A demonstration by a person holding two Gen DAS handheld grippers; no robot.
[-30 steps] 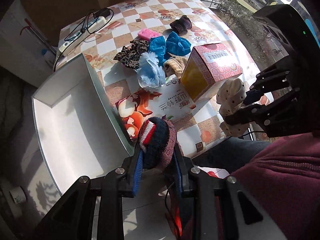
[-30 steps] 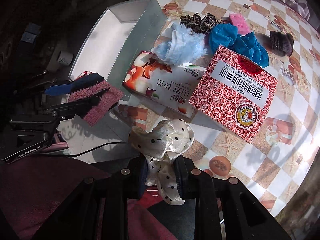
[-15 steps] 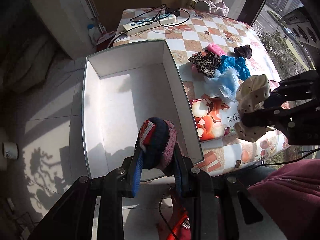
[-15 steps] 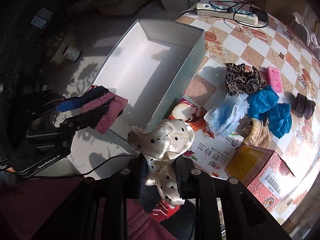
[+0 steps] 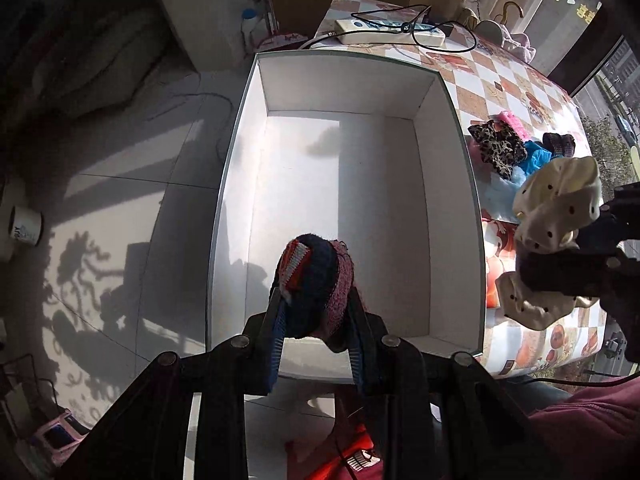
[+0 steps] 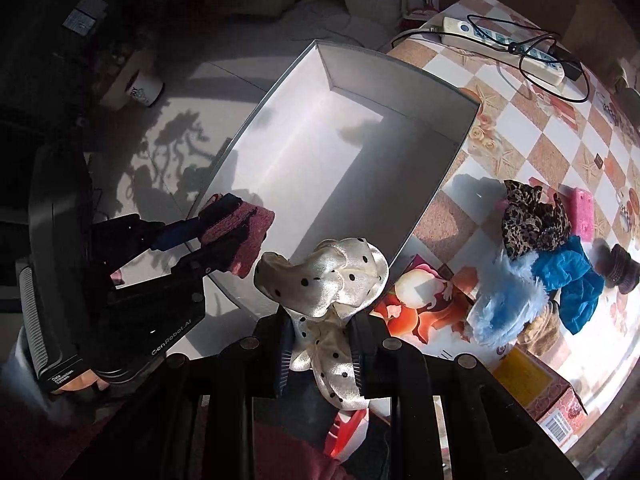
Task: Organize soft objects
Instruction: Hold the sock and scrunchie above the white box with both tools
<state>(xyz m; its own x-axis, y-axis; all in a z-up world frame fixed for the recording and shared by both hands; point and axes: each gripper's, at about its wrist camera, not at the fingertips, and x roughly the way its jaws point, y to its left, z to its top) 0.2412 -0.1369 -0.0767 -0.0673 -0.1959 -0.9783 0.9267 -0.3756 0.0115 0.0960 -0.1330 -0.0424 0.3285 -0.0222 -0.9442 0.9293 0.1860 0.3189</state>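
My left gripper (image 5: 316, 300) is shut on a knitted scrunchie (image 5: 316, 276) in navy, red and pink, held above the near end of the white box (image 5: 236, 152). It also shows in the right wrist view (image 6: 236, 236). My right gripper (image 6: 322, 328) is shut on a cream polka-dot scrunchie (image 6: 326, 280), held over the box's near right corner; it shows in the left wrist view (image 5: 556, 216) too. The box (image 6: 432, 200) is empty inside. More soft items lie on the table: a leopard scrunchie (image 6: 532, 220), a blue one (image 6: 576, 280), a pale blue fluffy one (image 6: 504, 300).
The box overhangs the checkered table's (image 6: 540, 128) left edge. A power strip (image 6: 504, 48) with a cable lies at the far end. A tissue pack (image 6: 424, 312) and a red carton (image 6: 540, 396) sit near the table's front edge. A pink item (image 6: 580, 216) and dark scrunchie (image 6: 620, 268) lie further right.
Both grippers have swung left from the table toward the box, each still holding its scrunchie. The left one now hangs over the box's near end.
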